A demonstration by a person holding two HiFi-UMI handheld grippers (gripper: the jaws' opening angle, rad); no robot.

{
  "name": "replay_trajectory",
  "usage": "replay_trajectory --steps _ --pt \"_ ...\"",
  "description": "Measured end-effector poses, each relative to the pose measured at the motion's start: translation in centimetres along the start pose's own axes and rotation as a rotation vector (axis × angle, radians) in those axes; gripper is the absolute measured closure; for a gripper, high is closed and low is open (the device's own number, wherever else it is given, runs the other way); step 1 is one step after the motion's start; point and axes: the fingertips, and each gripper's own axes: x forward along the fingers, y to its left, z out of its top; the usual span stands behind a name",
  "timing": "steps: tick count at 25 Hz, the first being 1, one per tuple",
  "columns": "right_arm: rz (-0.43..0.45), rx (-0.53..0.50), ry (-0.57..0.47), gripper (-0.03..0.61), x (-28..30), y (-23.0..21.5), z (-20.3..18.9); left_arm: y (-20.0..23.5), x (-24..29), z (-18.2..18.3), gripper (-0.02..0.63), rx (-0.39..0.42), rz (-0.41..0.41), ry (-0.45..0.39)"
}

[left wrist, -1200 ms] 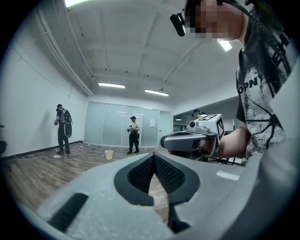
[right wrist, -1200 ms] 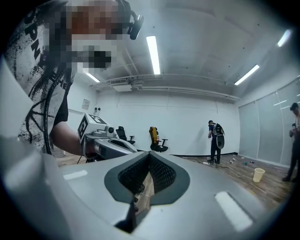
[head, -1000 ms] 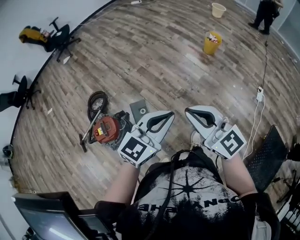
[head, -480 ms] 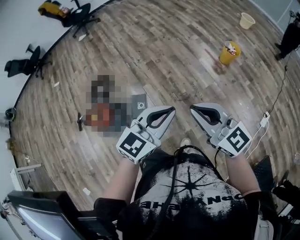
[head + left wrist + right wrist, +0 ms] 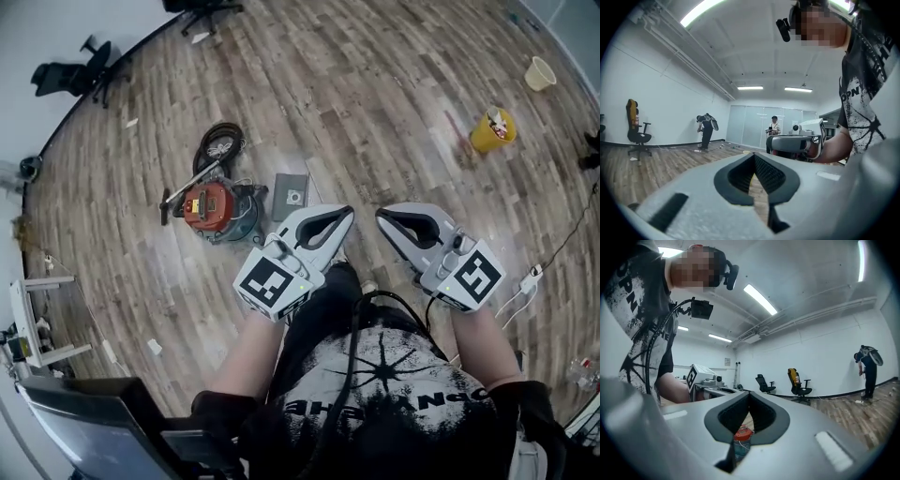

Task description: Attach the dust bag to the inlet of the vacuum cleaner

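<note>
The vacuum cleaner point(image 5: 214, 208), a red and teal canister, stands on the wooden floor, with its black hose coiled point(image 5: 217, 145) just beyond it. A flat grey dust bag point(image 5: 292, 197) with a round hole lies on the floor to its right. My left gripper point(image 5: 348, 214) and right gripper point(image 5: 379, 216) are held level side by side in front of my chest, tips toward each other, both shut and empty, well above the floor. The left gripper's jaws point(image 5: 753, 157) are closed in its own view. The right gripper's jaws point(image 5: 749, 394) are closed too, and the vacuum cleaner point(image 5: 742, 437) shows below them.
A yellow bucket point(image 5: 492, 131) and a cream bucket point(image 5: 539, 72) stand at the far right. Office chairs point(image 5: 66, 77) line the left wall. A power strip with a cable point(image 5: 530, 278) lies at the right. Two people point(image 5: 707, 129) stand far off by the wall.
The head view has swung, so the vacuum cleaner and dust bag now sit higher in it and the buckets further right. Both grippers keep their places before my chest, still shut.
</note>
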Motion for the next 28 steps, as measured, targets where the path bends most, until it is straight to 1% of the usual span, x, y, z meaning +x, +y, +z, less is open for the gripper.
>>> replay_trajectory --steps 3,6,9,12,14,16,18,22,25,28 --pt "0.048 -0.019 0.007 0.574 3.2 -1.6 0.3 3.2 0.2 0.1 0.614 -0.019 0.033 -0.019" --pt "0.104 -0.015 0.039 0.574 6.5 -4.5 0.2 7.4 0.5 0.6 0.614 -0.015 0.084 -0.013" --pt "0.143 -0.027 -0.004 0.574 10.7 -7.2 2.1 11.8 0.1 2.0 0.614 -0.011 0.13 -0.023" --pt "0.184 -0.044 -0.023 0.574 15.1 -8.9 2.8 16.1 -1.0 3.3 0.614 0.019 0.179 -0.045" --pt "0.219 -0.052 -0.031 0.574 18.1 -9.6 3.0 18.7 -2.2 3.4 0.614 0.007 0.228 -0.036" --pt "0.25 -0.038 -0.028 0.574 20.4 -10.3 2.8 21.0 -3.5 3.5 0.614 -0.002 0.274 -0.037" --pt "0.277 -0.024 -0.007 0.574 22.1 -11.5 2.5 22.7 -4.7 3.7 0.614 -0.002 0.318 -0.037" --pt "0.321 -0.057 -0.012 0.574 25.6 -13.1 3.6 25.4 -6.7 4.7 0.614 0.008 0.41 -0.066" --pt "0.337 -0.065 -0.023 0.574 28.2 -14.9 4.3 27.1 -7.8 4.8 0.614 -0.017 0.498 -0.065" --pt "0.421 -0.069 -0.015 0.574 30.8 -16.4 4.2 28.7 -8.1 4.3 0.614 -0.041 0.593 -0.065"
